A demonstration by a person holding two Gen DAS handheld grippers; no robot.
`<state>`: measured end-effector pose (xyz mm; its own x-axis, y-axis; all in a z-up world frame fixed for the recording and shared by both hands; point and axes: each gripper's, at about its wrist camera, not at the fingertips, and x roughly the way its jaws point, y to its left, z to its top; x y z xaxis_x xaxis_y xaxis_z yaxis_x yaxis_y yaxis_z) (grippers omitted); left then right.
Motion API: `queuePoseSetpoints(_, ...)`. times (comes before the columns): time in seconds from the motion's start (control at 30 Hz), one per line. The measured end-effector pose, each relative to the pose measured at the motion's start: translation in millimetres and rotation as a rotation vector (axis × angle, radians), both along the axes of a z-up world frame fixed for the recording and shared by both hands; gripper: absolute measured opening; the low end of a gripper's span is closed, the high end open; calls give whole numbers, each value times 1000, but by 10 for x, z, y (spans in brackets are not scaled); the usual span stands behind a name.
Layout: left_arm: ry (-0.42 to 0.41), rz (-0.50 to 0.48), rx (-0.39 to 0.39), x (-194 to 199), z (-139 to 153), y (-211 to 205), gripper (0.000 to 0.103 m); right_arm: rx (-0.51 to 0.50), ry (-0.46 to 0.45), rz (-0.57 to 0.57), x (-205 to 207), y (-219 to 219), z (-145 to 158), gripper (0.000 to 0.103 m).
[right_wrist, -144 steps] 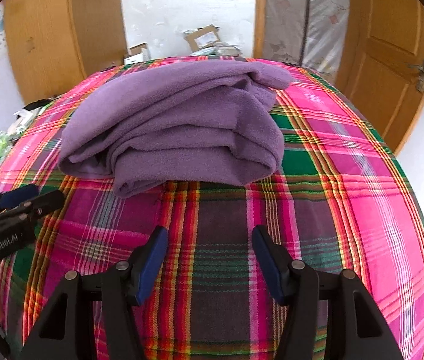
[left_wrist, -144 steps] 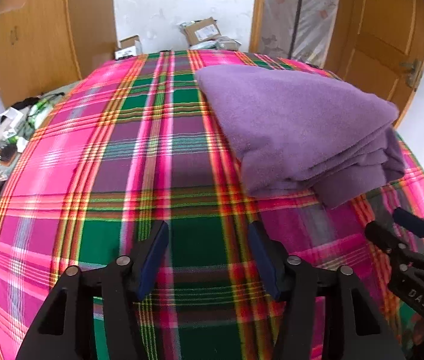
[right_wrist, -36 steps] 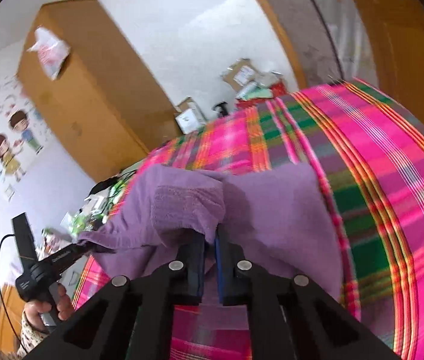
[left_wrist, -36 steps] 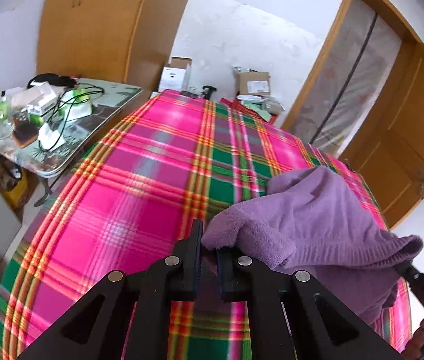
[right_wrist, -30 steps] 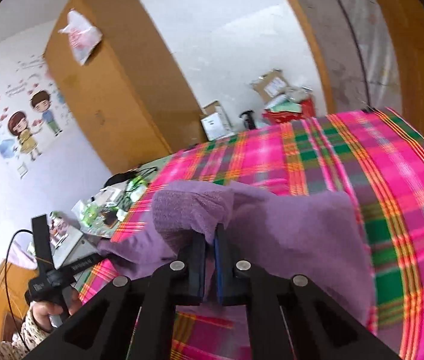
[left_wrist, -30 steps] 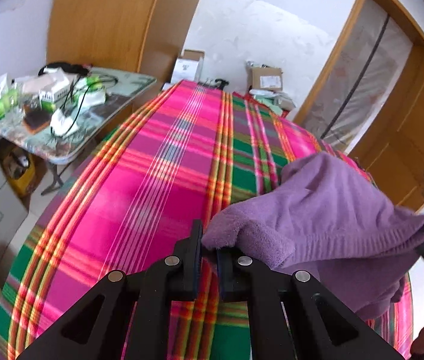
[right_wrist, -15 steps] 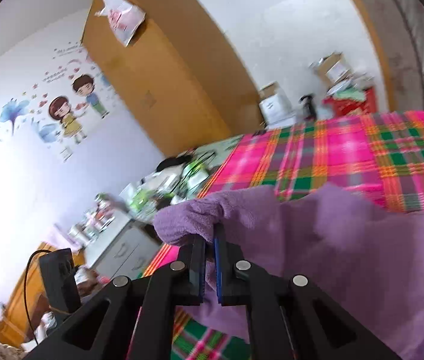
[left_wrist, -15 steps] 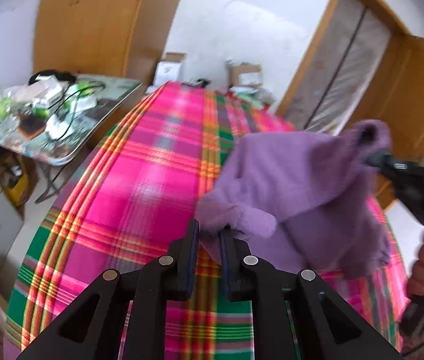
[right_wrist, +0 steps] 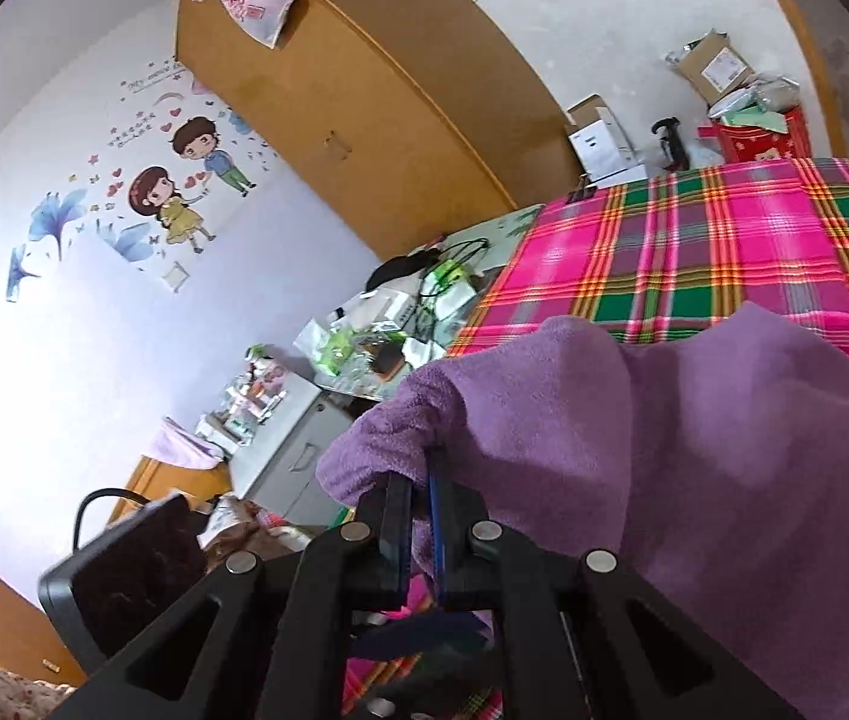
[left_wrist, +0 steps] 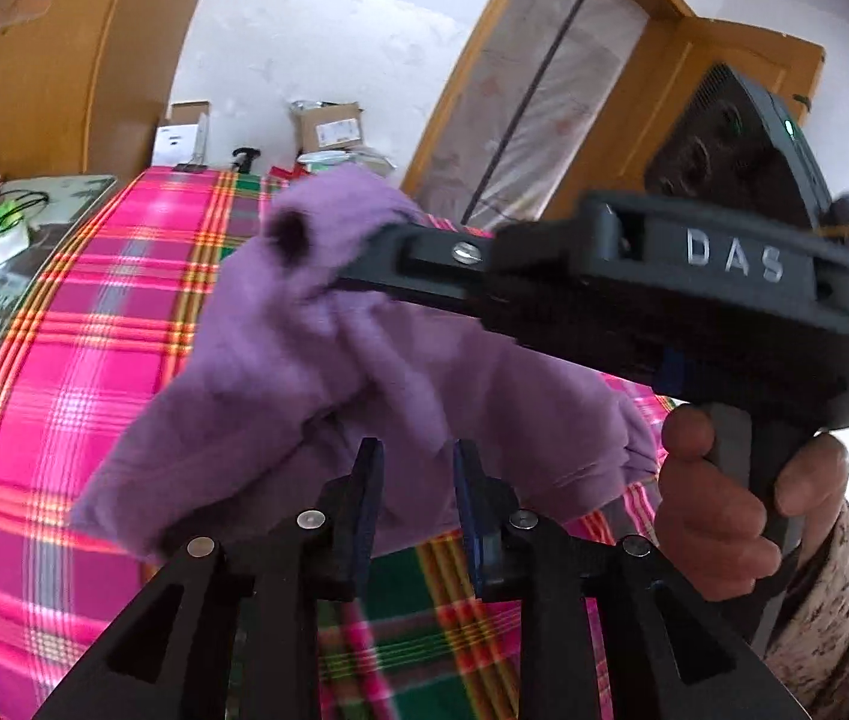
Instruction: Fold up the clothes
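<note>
Fleece [left_wrist: 328, 360] hanging limp, soft, light above plaid bedspread [left_wrist: 82, 360]; you're pinching its edge w/ right gripper [right_wrist: 421, 516], left gripper [left_wrist: 415, 480] opening, letting go. Regrip at a corner.

Purple fleece garment [left_wrist: 328, 372], soft nap, crumpled and part-lifted above pink/green plaid bed cover [left_wrist: 94, 360]. One bunched edge [right_wrist: 400, 420] was raised highest, pinched up at top; rest hung in loose folds w/ lower hem draped onto cover. Not yet folded flat; shape irregular, creased thru middle.
</note>
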<state>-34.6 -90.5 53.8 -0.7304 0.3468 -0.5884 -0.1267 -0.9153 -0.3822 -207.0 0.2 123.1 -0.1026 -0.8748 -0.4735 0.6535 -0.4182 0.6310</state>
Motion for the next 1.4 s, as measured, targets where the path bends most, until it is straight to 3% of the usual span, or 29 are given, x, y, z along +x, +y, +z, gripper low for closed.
queuePoseSetpoints(0.13,-9,9,4,-88,-7,45,25,1,-13,49,0,-75,20,5)
queuePoseSetpoints(0.33,-55,113,63,-223,-65,-113,23,9,-24,78,26,-31,-22,7)
queuePoseSetpoints(0.4,-46,138,47,-245,-37,-140,7,18,-25,64,11,48,-43,7)
queuePoseSetpoints(0.47,-48,145,47,-271,-24,-154,6,27,-25,39,1,140,-57,10)
queuePoseSetpoints(0.6,-50,157,60,-310,-10,-183,4,56,-11,-11,0,351,-94,27)
queuePoseSetpoints(0.7,-53,168,82,-304,-1,-250,4,100,15,-60,24,537,-151,28)
queuePoseSetpoints(0.83,-37,189,94,-369,27,-370,4,192,105,-81,153,657,-248,37)
queuePoseSetpoints(1.07,1,225,99,-498,195,-525,3,319,454,-2,689,511,-312,44)
queuePoseSetpoints(1.3,15,243,104,-663,266,-597,3,484,477,-47,609,387,-533,45)
queuePoseSetpoints(1.37,16,248,101,-699,268,-602,3,539,477,-66,555,384,-578,39)
queuePoseSetpoints(1.4,19,253,101,-709,276,-614,3,553,475,-81,521,396,-580,30)
